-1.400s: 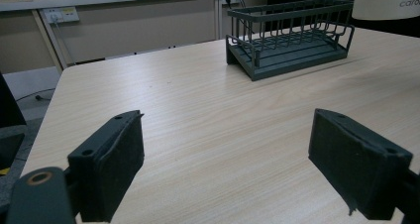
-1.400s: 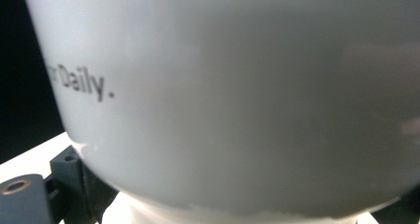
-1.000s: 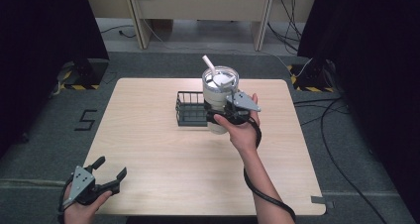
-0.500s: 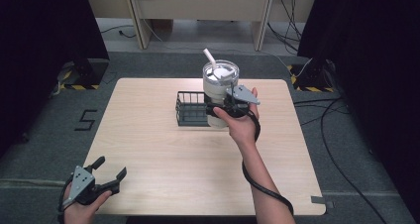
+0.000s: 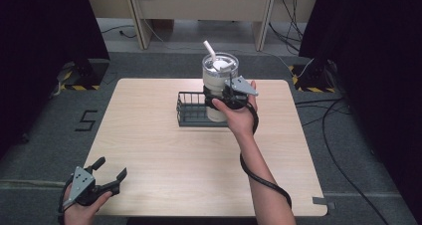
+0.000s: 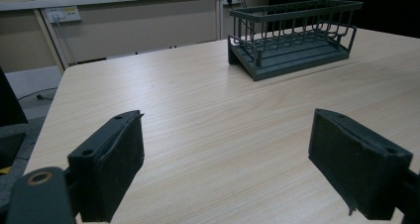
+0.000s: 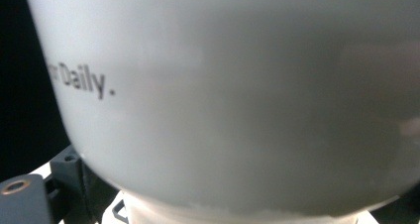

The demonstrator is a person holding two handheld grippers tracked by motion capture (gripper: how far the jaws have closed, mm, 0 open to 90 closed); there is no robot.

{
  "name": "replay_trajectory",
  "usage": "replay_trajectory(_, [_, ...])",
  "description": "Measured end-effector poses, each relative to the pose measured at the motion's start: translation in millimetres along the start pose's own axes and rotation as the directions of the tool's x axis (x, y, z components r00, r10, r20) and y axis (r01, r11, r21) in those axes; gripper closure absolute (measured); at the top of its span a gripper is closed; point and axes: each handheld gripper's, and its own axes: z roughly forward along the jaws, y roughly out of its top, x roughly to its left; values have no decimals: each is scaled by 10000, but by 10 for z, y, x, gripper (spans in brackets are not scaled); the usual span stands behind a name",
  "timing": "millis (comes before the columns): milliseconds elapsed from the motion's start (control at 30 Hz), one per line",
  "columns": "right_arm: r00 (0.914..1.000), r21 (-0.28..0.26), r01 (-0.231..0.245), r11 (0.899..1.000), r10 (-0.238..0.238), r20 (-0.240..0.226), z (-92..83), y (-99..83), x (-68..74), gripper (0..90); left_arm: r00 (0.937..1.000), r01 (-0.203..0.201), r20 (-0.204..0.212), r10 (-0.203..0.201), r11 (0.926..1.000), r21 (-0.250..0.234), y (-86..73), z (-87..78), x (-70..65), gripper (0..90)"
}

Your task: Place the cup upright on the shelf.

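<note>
Right gripper (image 5: 225, 96) clamps the white tumbler (image 5: 219, 75) (straw fitted) over the wire basket (image 5: 191, 113); next, judged: seat it inside. Left gripper (image 5: 99, 177) idles, jaws apart

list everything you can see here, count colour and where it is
table: one, light wood, centre of the high view
wire basket: one, dark grey, far middle of the table, nothing showing inside it in the left gripper view
tumbler: one, white with a clear lid, at the basket's right end, in the right gripper's jaws
straw: one, white, sticking up from the tumbler's lid
cables: several, black, on the floor right of the table
left gripper: one, black with a grey plate, near left corner of the table, jaws wide apart
right gripper: one, black with a grey plate, clamped round the tumbler
hands: two, one on each gripper
</note>
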Motion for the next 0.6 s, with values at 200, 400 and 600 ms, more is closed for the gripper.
replay_trajectory(200, [10000, -50, -75, 10000, 75, 36, 93, 47, -6, 71, 10000, 20, -34, -20, 10000, 9, -3, -1, 10, 133])
replay_trajectory(400, [9999, -58, -113, 9999, 113, 107, 191, 76, -17, 71, 10000, 45, -68, -45, 10000, 12, -4, -5, 19, 133])
replay_trajectory(600, [9999, 45, -75, 10000, 74, 140, 326, 119, -28, 70, 9999, 75, -77, -75, 10000, -52, 0, -5, 8, 134])
